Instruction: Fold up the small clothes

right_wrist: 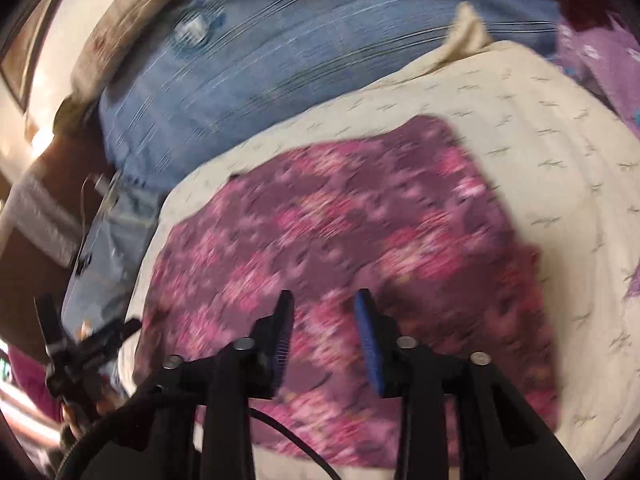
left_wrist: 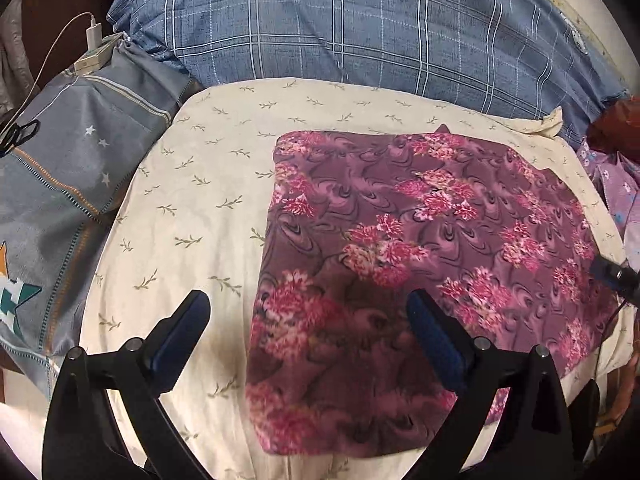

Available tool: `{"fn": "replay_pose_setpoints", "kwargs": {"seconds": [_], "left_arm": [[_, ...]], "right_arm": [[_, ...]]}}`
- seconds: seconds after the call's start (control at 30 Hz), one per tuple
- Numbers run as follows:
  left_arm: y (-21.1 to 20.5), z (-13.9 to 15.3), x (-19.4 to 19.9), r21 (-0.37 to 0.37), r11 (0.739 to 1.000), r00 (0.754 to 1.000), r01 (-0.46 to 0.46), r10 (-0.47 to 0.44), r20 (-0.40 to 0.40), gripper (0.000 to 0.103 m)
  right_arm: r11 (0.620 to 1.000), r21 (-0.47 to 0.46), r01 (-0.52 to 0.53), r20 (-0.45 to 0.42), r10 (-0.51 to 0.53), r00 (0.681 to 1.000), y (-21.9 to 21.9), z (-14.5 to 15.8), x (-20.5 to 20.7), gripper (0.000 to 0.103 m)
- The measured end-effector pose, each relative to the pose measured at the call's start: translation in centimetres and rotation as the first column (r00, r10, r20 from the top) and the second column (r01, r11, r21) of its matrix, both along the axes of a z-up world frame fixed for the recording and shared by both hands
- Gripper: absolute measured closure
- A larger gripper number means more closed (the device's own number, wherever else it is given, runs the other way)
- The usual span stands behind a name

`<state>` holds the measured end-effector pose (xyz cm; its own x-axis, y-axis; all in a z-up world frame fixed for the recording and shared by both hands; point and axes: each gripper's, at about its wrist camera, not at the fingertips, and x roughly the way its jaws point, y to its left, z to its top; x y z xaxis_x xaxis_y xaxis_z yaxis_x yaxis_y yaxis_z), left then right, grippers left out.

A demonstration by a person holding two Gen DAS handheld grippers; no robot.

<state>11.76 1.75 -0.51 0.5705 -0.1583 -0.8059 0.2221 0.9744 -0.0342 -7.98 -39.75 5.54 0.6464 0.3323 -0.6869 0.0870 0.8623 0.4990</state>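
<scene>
The floral garment (left_wrist: 420, 248) lies flat on the cream cushion (left_wrist: 192, 184), ready for another fold (probably); left gripper (left_wrist: 308, 336) and right gripper (right_wrist: 324, 336) hover above it, agape and empty.

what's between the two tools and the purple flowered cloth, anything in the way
Nothing visible. The purple flowered cloth lies flat and bare on the cream sheet. The left tool hangs open over its near left edge, and the right tool is open above its near part, with nothing between the pads.

Cream leaf-print sheet (left_wrist: 208, 184), blue plaid pillow (left_wrist: 360, 32), white charger (left_wrist: 94, 36) on grey star-print pillow (left_wrist: 80, 152).
</scene>
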Motion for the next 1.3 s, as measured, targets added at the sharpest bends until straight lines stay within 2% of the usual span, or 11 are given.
{"fn": "replay_pose_setpoints", "kwargs": {"seconds": [0.13, 0.23, 0.33, 0.37, 0.53, 0.63, 0.73, 0.83, 1.03, 1.2, 1.3], "left_arm": [[1.8, 1.4, -0.6, -0.039, 0.999, 1.000, -0.024, 0.024, -0.009, 0.004], [5.5, 1.7, -0.4, -0.179, 0.980, 0.993, -0.092, 0.076, -0.094, 0.004], [8.9, 0.5, -1.0, -0.318, 0.932, 0.966, -0.173, 0.097, -0.240, 0.004], [9.6, -0.1, -1.6, -0.365, 0.909, 0.954, -0.201, 0.096, -0.285, 0.004], [10.1, -5.2, -5.5, -0.617, 0.691, 0.857, -0.377, 0.007, -0.516, 0.004], [8.6, -7.2, -5.2, -0.632, 0.630, 0.810, -0.451, -0.008, -0.587, 0.004], [6.4, -7.5, -4.1, -0.622, 0.632, 0.802, -0.462, -0.002, -0.598, 0.004], [5.0, -7.1, -2.9, -0.620, 0.643, 0.814, -0.449, 0.009, -0.581, 0.004], [4.2, -5.2, -0.9, -0.650, 0.625, 0.847, -0.433, 0.034, -0.531, 0.004], [3.2, -5.4, -0.5, -0.622, 0.682, 0.871, -0.385, 0.046, -0.489, 0.004], [3.1, -6.1, -0.3, -0.606, 0.701, 0.875, -0.377, 0.055, -0.481, 0.010]], "right_arm": [[0.995, -0.053, -0.079, -0.012, 0.078, 0.997, 3.2, 0.1, 0.1, 0.054], [0.989, -0.062, -0.132, -0.015, 0.131, 0.991, 5.3, 0.0, 0.4, 0.054], [0.960, -0.143, -0.241, -0.001, 0.244, 0.970, 9.0, 0.5, 0.4, 0.053], [0.945, -0.196, -0.262, 0.007, 0.268, 0.963, 10.1, 0.7, 0.5, 0.053], [0.929, -0.251, -0.271, 0.011, 0.283, 0.959, 12.2, 0.6, 1.7, 0.053], [0.944, -0.218, -0.249, -0.019, 0.251, 0.968, 11.6, -0.4, 2.5, 0.053], [0.955, -0.197, -0.223, -0.037, 0.220, 0.975, 10.8, -0.5, 2.1, 0.053], [0.952, -0.248, -0.181, -0.017, 0.183, 0.983, 9.6, 0.2, 1.4, 0.053], [0.962, -0.257, -0.091, 0.081, 0.115, 0.990, 7.4, 2.2, 2.2, 0.054], [0.967, -0.249, -0.045, 0.120, 0.077, 0.990, 8.3, 1.2, 4.8, 0.061], [0.971, -0.232, -0.055, 0.047, 0.068, 0.997, 9.2, -2.4, 6.3, 0.062]]}}
